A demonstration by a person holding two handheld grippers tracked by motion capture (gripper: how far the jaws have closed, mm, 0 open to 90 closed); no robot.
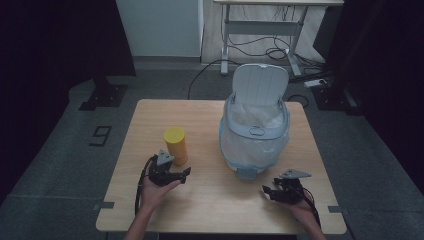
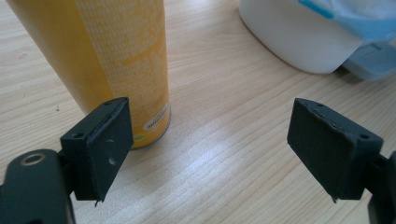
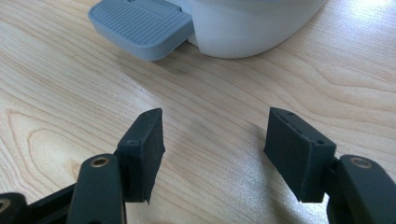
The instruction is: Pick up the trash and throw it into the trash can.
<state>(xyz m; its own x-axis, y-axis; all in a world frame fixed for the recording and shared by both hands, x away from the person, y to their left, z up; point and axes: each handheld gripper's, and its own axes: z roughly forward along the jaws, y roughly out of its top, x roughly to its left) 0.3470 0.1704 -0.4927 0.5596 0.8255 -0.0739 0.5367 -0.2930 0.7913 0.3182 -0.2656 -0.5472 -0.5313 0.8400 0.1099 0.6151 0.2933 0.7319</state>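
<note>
A tall yellow can (image 1: 176,145) stands upright on the wooden table (image 1: 210,200), left of centre. My left gripper (image 1: 184,175) hovers just in front of it, open, with nothing between its jaws. In the left gripper view the can (image 2: 107,51) rises beyond the left pad (image 2: 100,149), apart from it. A white pedal bin (image 1: 255,135) with a plastic liner stands at centre right, its lid (image 1: 261,84) raised. My right gripper (image 1: 267,192) rests near the table's front right, open and empty, pointing at the bin's grey pedal (image 3: 140,28).
The bin's base (image 2: 299,42) and pedal (image 2: 373,63) lie to the right in the left gripper view. Bare wood lies between the two grippers. Beyond the table stand a desk frame (image 1: 260,30) with cables and dark curtains at both sides.
</note>
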